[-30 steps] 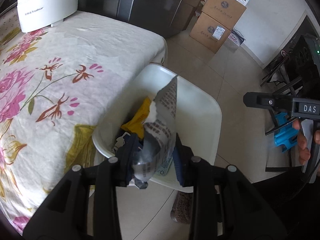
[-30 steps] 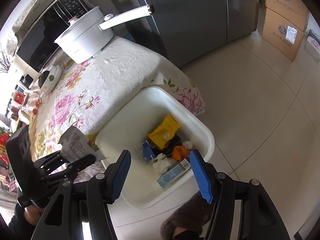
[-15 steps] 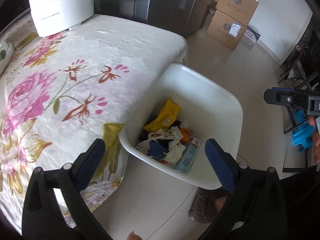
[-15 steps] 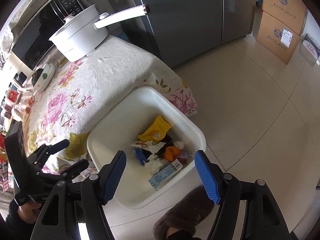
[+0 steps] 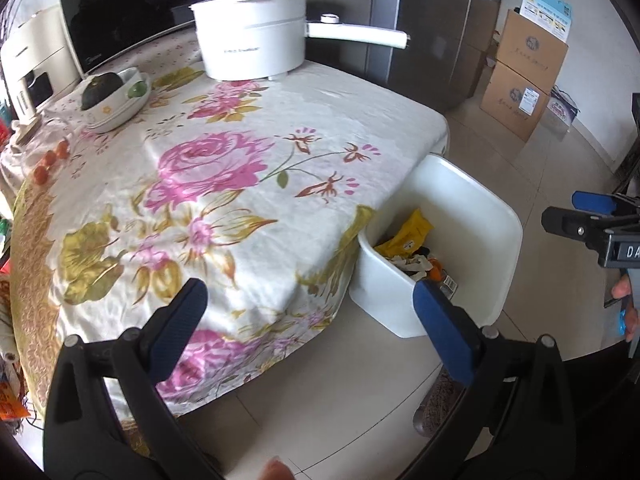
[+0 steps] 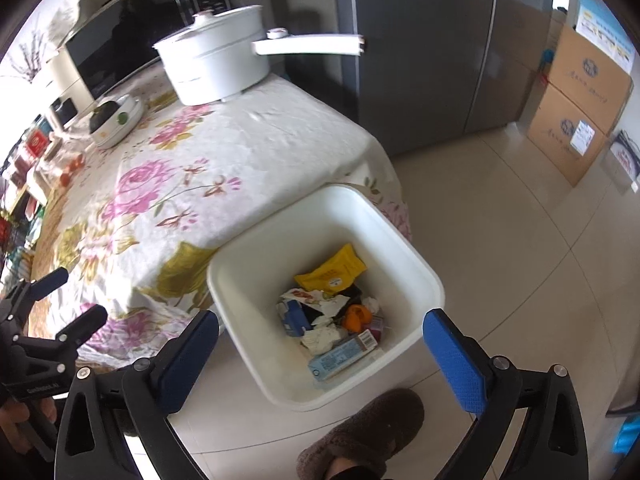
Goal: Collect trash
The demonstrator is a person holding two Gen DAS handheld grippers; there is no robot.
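Bin [image 6: 416, 272] of trash [image 6: 332, 312] stands on the floor at the bench [image 5: 248, 184] corner; left gripper [image 5: 306, 312] and right gripper [image 6: 320, 348] jaws, just opened, gape apart, empty.

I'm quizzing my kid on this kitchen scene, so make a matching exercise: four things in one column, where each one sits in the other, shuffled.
Things:
1. yellow packet
2. white pot
3. cardboard boxes
4. brown slipper

Places:
a. stacked on the floor by the wall
b. at the far end of the flowered tablecloth
c. on the floor just in front of the bin
d. inside the white bin

Pairs: 1-d, 2-b, 3-a, 4-c
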